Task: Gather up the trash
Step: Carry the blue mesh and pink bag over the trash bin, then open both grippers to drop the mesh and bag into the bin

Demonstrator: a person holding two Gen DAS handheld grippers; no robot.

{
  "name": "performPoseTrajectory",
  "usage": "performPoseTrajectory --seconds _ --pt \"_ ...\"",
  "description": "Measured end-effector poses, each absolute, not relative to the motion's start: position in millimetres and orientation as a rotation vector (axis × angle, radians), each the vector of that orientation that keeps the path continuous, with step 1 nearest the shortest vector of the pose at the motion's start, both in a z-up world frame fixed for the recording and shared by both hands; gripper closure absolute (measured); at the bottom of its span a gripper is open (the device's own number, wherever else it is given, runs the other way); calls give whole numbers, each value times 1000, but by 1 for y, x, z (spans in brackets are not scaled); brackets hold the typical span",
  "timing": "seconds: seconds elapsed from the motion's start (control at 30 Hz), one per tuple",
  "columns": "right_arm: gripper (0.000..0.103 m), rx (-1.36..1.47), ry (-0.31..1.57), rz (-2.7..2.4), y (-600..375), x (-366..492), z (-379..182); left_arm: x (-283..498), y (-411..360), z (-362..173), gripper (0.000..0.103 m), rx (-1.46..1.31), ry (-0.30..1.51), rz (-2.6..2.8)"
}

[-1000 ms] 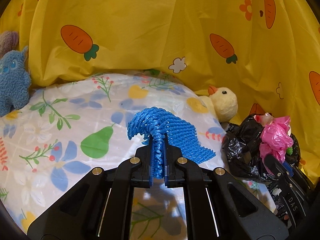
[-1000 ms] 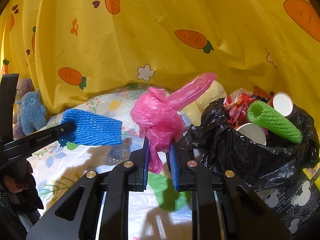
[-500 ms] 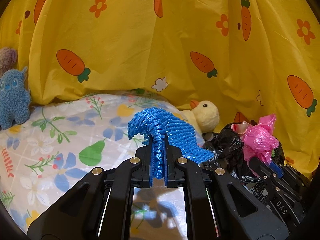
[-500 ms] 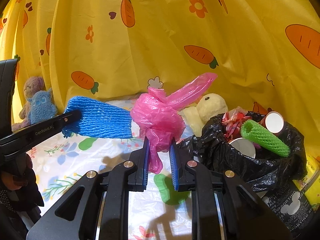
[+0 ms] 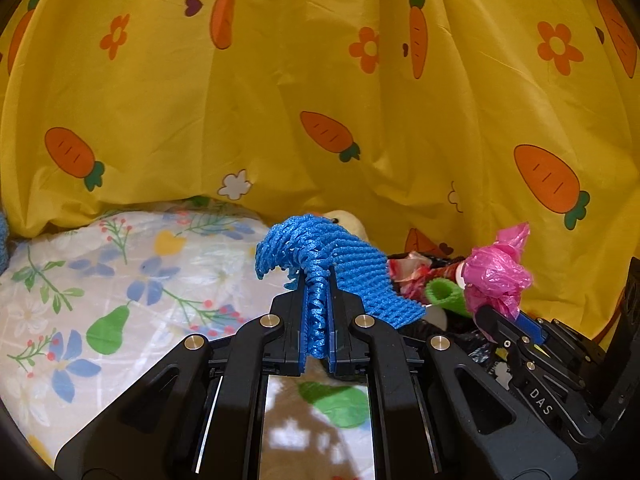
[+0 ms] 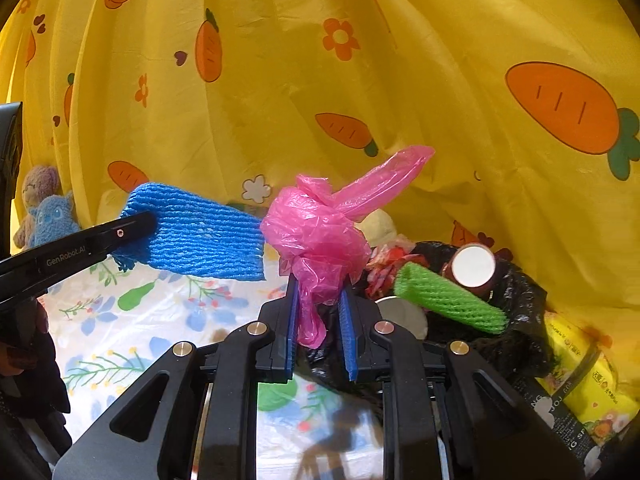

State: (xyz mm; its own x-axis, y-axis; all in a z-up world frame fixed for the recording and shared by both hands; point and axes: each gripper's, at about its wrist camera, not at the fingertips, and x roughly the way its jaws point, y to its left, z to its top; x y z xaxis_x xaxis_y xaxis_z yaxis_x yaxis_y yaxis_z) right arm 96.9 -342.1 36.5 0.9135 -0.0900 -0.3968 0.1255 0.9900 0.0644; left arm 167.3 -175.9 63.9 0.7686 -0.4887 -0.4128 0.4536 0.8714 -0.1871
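Note:
My left gripper is shut on a blue foam net sleeve and holds it in the air above the floral sheet; the sleeve also shows in the right wrist view. My right gripper is shut on a crumpled pink plastic bag, also seen in the left wrist view. Both are held just left of a black trash bag that holds a green foam net, a round-lidded can and red-white wrappers.
A yellow carrot-print curtain hangs behind. A floral sheet covers the surface. A yellow duck plush lies behind the trash bag. Blue and brown plush toys sit at far left. Yellow packaging lies at right.
Both grippers have risen and moved right toward the trash bag, each keeping its load. The blue sleeve and pink bag are now close together near the bag's opening.

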Motion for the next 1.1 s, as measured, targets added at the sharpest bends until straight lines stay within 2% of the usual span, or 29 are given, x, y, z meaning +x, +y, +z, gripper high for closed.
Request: performPoseTrajectory --seconds 0.2,0.47,0.77,0.9,0.93,1.0,1.07,1.1 --pt "84 131 461 -201 -388 107 28 183 -232 58 97 -70 493 -619" --pt "84 177 611 -209 -419 143 -3 213 -307 20 96 17 590 -691" --pt "84 168 747 -227 -432 171 -25 233 -343 -16 96 71 699 -714" --pt "82 168 745 -206 -431 167 -24 238 -344 -26 96 83 727 -730" --pt "80 172 733 -198 -432 166 -23 237 -342 -26 94 86 717 -735" --pt "61 153 702 -216 -431 157 -17 233 -336 -23 87 77 706 -753" --pt "52 150 672 -224 -433 146 -13 231 -327 -18 71 60 685 -754" --pt "46 155 661 -224 -435 142 -13 227 -322 -15 57 51 669 -747"
